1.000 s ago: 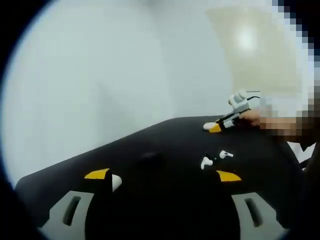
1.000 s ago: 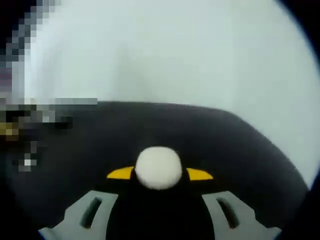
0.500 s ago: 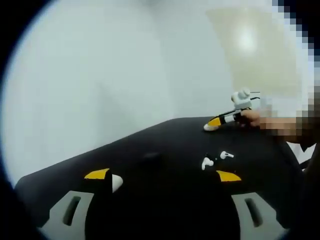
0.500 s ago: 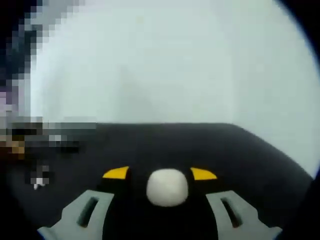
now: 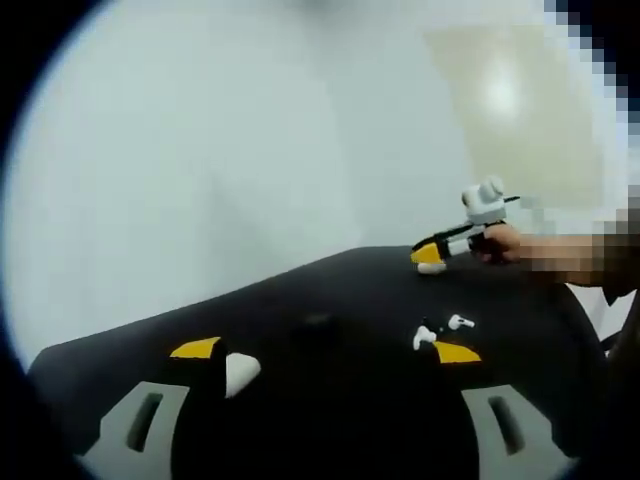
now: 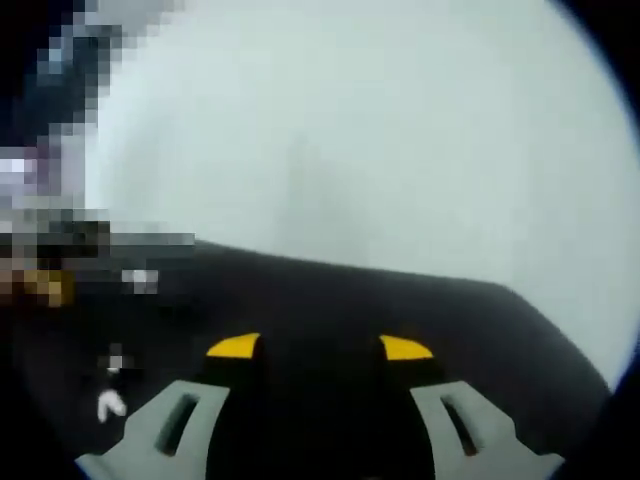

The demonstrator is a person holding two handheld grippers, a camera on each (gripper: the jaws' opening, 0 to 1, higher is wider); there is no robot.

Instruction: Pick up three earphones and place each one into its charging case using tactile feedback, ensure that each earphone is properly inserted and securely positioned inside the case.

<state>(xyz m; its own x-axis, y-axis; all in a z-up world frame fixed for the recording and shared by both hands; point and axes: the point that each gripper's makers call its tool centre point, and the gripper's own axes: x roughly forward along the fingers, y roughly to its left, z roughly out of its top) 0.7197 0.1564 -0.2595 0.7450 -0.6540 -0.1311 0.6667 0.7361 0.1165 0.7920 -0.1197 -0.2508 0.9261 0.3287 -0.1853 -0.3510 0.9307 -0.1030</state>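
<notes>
My left gripper [image 5: 326, 350] stands open low over the black table [image 5: 330, 290], its yellow-tipped jaws far apart. A small white rounded piece [image 5: 241, 371] sits right against the left jaw's tip. Two white earphones [image 5: 425, 337] [image 5: 460, 322] lie close together near the right jaw's tip. Farther back the right gripper [image 5: 432, 252] comes in from the right, held by a hand, with a small white object [image 5: 431, 267] on the table just under its tips. In its own view the right gripper [image 6: 319, 347] is open with nothing between its jaws. A white earphone [image 6: 110, 405] lies at the lower left.
The black table's far edge [image 6: 400, 275] runs across the view, with a plain pale wall behind it. A blurred dark patch [image 5: 318, 322] lies mid-table. A person's hand [image 5: 500, 240] is at the right.
The white rounded object that sat between the right gripper's jaws sank lower and is gone from between them; the jaws opened slightly. Both views shifted a little.
</notes>
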